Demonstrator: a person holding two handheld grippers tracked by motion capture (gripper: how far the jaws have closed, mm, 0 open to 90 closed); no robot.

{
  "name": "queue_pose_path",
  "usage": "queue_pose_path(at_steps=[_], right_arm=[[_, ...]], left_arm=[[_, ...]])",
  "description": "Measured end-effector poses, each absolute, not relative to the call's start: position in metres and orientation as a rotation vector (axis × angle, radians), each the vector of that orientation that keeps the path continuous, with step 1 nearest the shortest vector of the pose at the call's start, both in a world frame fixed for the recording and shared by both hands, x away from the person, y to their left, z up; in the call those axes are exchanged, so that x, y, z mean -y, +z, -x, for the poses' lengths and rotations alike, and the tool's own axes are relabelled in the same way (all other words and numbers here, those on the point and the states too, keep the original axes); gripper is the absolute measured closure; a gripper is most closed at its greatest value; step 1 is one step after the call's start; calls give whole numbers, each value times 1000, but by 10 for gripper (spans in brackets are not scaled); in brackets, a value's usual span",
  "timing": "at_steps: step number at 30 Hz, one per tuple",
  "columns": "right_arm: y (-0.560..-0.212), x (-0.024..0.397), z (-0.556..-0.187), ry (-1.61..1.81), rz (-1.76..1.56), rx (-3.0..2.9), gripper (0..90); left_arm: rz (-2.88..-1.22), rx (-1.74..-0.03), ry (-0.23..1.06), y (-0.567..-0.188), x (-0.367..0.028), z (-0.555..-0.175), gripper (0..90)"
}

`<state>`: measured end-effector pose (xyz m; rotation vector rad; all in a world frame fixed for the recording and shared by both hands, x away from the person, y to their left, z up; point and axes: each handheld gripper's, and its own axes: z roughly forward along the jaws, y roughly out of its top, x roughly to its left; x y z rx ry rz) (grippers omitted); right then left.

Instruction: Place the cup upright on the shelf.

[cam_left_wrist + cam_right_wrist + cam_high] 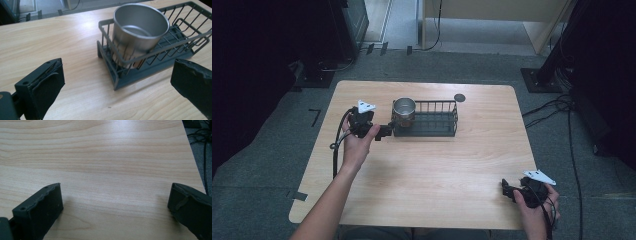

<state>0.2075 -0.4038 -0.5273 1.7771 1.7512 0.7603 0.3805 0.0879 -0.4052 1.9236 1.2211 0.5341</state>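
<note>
Left gripper view, left gripper point(117, 82) with jaws spread wide and empty, shiny steel cup point(140, 32) upright in the near end of a dark wire rack point(175, 53), at one o'clock beyond the jaws, well apart, right gripper point(115, 205) wide over bare table point(105, 157).

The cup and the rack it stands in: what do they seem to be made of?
The cup looks like brushed steel: grey, with soft reflections on its wall. The rack seems to be thin metal wire with a matte dark grey coating, though its solid base could be plastic. The table shows light wood grain, possibly laminate.
</note>
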Motion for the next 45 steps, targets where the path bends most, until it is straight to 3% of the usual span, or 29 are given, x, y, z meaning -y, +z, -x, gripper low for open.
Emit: queue_pose_path(at_steps=[45], right_arm=[[-527,404,-207,760,-1777,-1751,0]], left_arm=[[-1912,-1520,510,-498,-187,-310,0]])
